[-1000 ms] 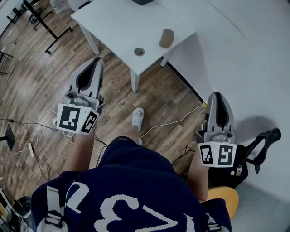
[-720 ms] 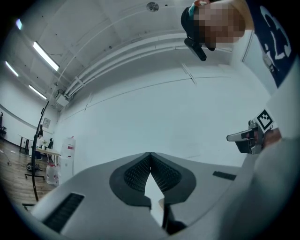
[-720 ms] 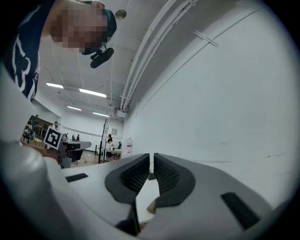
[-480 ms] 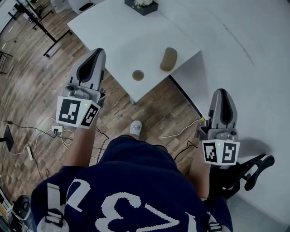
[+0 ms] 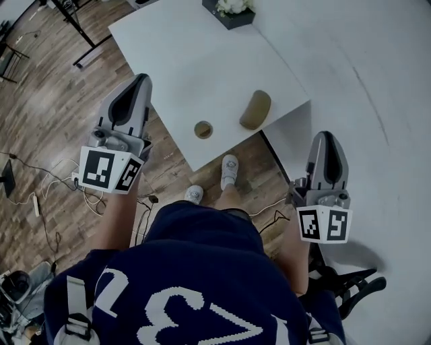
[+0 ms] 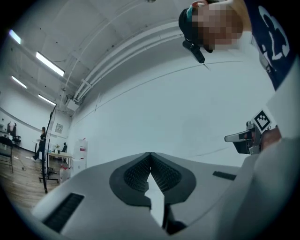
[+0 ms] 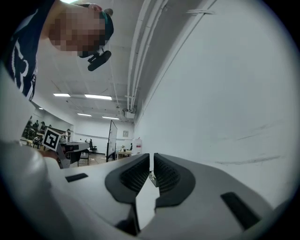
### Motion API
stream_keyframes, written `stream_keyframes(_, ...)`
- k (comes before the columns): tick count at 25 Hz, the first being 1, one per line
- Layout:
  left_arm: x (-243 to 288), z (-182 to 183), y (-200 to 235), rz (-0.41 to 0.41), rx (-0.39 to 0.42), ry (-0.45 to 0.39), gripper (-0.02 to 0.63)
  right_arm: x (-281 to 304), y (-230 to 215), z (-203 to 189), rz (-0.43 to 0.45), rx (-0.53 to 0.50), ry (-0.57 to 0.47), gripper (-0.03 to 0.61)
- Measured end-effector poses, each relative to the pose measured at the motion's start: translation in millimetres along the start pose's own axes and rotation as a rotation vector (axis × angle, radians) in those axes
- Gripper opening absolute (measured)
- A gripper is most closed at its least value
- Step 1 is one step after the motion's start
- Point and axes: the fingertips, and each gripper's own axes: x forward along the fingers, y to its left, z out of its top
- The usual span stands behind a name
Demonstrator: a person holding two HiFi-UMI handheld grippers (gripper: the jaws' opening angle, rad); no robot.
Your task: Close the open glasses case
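In the head view a tan oblong glasses case [image 5: 254,110] lies near the front right corner of a white table [image 5: 168,54]. From this height I cannot tell whether its lid is up. My left gripper [image 5: 140,82] hovers at the table's left front edge, well left of the case. Its jaws [image 6: 150,154] are shut and empty. My right gripper [image 5: 326,138] is held to the right of the table, off its edge and nearer to me than the case. Its jaws [image 7: 151,157] are shut but for a thin slit, with nothing in it. Both gripper views face a white wall.
A small round brown object [image 5: 203,129] sits on the table left of the case. A dark planter with white flowers [image 5: 230,12] stands at the table's far side. Cables [image 5: 40,195] trail over the wood floor at left. A black chair base [image 5: 350,286] is at lower right.
The person has stepped toward the table. The table, case and round object have slid closer in the head view, and both grippers have been carried forward with them, still shut.
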Motion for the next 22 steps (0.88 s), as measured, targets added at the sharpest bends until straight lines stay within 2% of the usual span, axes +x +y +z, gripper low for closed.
stream_keyframes(6, 31.1, -2.2, 17.0, 0.172, 0.025, 0.002, 0.012, 87.0, -39.1, -1.7, 0.192, 0.006, 0.003, 0.046)
stream_keyframes(13, 57.0, 2.7, 23.1, 0.298, 0.055, 0.000, 0.012, 156.1, -76.6, -15.6, 0.360, 0.019, 0.054, 0.046)
stream_keyframes(18, 50.4, -6.2, 17.5, 0.358, 0.044, 0.042, 0.012, 172.2, -75.6, -30.8, 0.417, 0.057, 0.095, 0.046)
stream_keyframes(22, 56.5, -19.1, 16.1, 0.362, 0.013, 0.049, 0.012, 179.2, -71.1, -48.2, 0.443, 0.062, 0.138, 0.048)
